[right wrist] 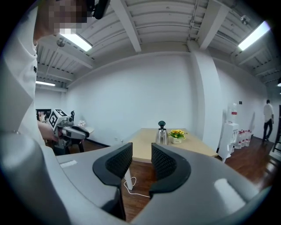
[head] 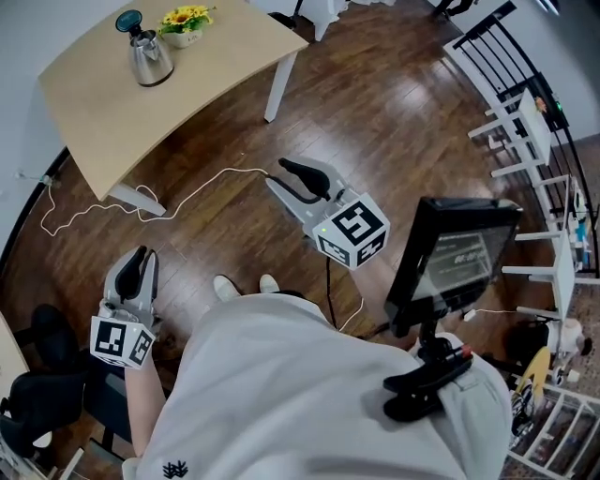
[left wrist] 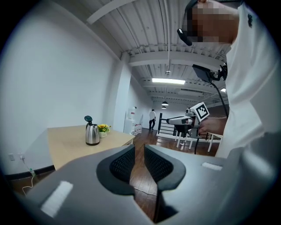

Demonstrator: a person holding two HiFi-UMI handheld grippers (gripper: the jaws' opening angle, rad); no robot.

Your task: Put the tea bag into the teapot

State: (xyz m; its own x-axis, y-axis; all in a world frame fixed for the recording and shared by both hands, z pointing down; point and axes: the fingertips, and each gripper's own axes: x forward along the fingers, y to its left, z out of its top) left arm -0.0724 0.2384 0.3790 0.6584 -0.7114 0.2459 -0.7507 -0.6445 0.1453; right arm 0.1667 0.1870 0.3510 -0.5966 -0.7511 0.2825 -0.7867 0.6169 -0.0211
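Observation:
A steel teapot [head: 150,54] with a dark knob stands on the far left of a light wooden table [head: 94,108]; it also shows as the teapot [left wrist: 91,134] and the teapot [right wrist: 162,135] in the two gripper views. No tea bag is visible in any view. My left gripper [head: 142,257] hangs low by my left side, well short of the table, with its jaws slightly apart and empty [left wrist: 139,151]. My right gripper [head: 292,173] is held out over the wooden floor, pointing toward the table, open with nothing between its pads [right wrist: 142,151].
A small pot of yellow flowers [head: 185,23] sits beside the teapot. A white cable [head: 187,197] snakes across the floor by the table leg. A screen [head: 455,258] is mounted at my chest. White chairs and a black railing [head: 520,112] stand right; a black chair [head: 37,375] is near left.

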